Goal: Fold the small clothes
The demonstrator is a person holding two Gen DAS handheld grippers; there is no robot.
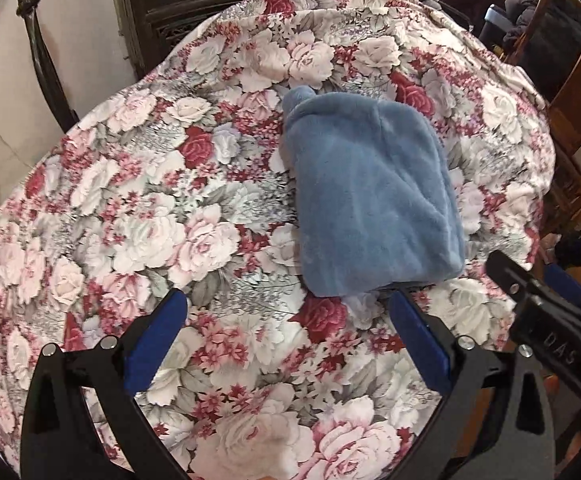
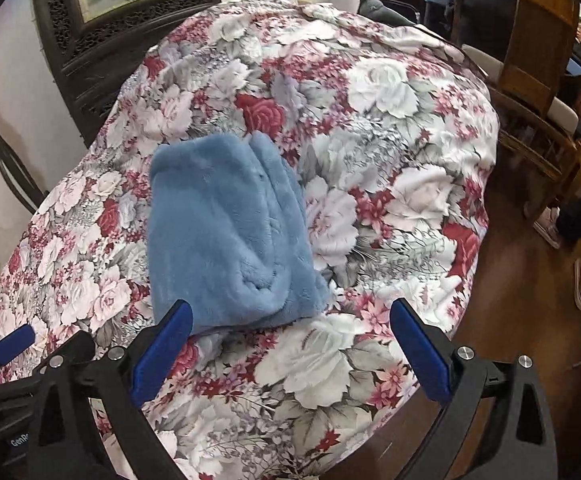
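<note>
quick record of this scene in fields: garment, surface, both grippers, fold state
garment: blue fleece garment, lying in a compact bundle
surface: floral cloth draped over a table
left gripper: open, empty, just short of the garment's near edge
right gripper: open, empty, near edge of the garment in front of its left finger
fold state: looks folded, nothing holding it

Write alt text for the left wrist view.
A folded blue fleece garment lies on a rose-print floral bedspread. The left gripper hovers open and empty just short of it, with the right gripper at the right edge.
</note>
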